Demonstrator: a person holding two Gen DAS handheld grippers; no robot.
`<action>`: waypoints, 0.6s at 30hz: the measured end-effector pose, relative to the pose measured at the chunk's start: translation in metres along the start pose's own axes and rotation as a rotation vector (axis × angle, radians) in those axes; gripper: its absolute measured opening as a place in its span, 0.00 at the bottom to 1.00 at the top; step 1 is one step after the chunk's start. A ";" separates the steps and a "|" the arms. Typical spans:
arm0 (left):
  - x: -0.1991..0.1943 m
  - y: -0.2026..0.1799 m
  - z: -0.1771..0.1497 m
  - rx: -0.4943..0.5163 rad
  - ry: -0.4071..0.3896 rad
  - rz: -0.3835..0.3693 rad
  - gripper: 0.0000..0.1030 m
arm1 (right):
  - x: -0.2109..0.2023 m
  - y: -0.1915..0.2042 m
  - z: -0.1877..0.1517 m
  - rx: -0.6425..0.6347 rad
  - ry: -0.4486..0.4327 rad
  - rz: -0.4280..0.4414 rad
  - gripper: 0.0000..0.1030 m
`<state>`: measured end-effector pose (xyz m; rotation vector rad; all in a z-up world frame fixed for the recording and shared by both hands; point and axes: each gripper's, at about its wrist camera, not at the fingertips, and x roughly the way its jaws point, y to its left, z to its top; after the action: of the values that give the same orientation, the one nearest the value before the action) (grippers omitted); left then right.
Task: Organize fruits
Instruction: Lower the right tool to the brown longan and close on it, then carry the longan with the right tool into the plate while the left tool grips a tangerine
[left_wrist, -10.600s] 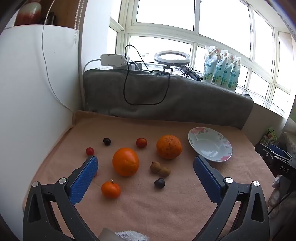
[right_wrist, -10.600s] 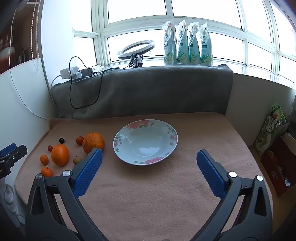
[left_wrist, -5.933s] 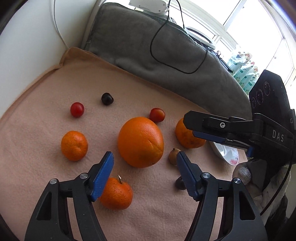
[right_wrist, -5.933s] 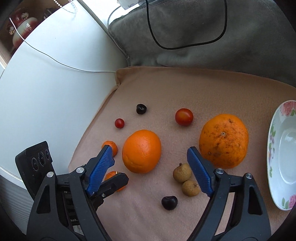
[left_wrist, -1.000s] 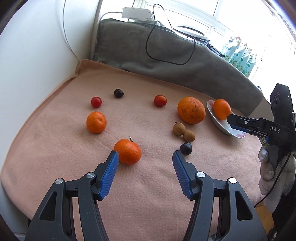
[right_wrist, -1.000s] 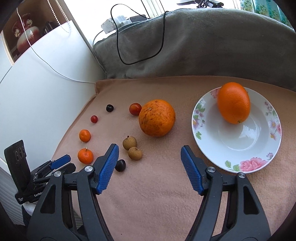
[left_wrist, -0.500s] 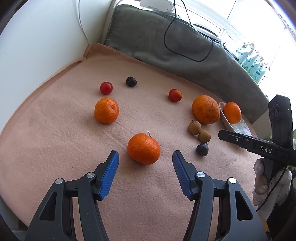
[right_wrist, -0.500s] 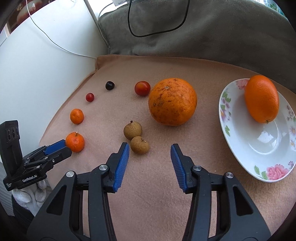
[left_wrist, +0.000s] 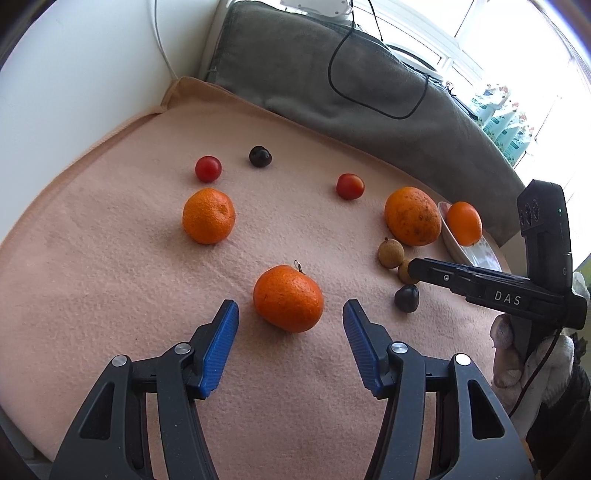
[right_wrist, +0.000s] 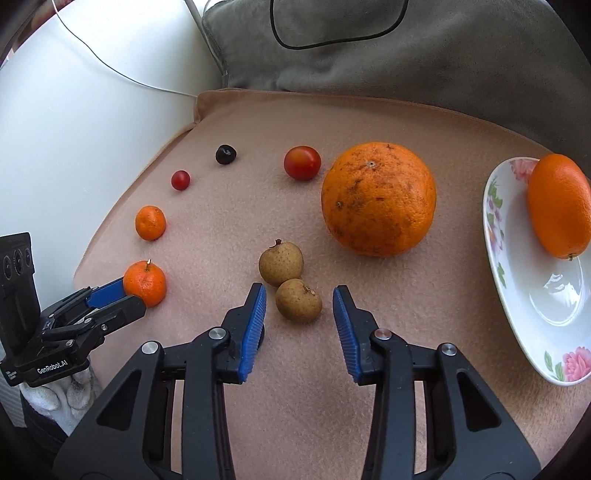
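A stemmed tangerine lies just ahead of my open left gripper, between its blue fingertips, untouched. My right gripper is open, its fingertips on either side of the nearer of two brown longans; the second longan lies just beyond. A large speckled orange sits on the cloth. A smooth orange lies in the floral plate. Another tangerine, two cherry tomatoes and two dark cherries lie scattered.
A peach cloth covers the table. A grey blanket with a black cable lies along the back. A white wall bounds the left side. The right gripper shows in the left wrist view.
Both grippers moved forward and lower. The left now has the stemmed tangerine between its fingertips; the right has narrowed and now brackets the nearer longan.
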<state>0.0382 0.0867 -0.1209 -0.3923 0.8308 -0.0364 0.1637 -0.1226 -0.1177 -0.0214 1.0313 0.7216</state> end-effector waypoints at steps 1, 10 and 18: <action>0.000 0.000 0.000 0.000 0.000 -0.002 0.56 | 0.003 0.001 0.000 -0.001 0.005 -0.002 0.37; 0.010 0.001 0.001 0.000 0.010 0.008 0.45 | 0.014 -0.002 -0.001 0.010 0.018 0.008 0.28; 0.011 0.003 0.002 -0.003 0.001 0.008 0.38 | 0.013 -0.001 -0.001 0.008 0.014 0.008 0.28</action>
<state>0.0465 0.0878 -0.1284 -0.3916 0.8332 -0.0283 0.1672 -0.1163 -0.1292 -0.0149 1.0481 0.7254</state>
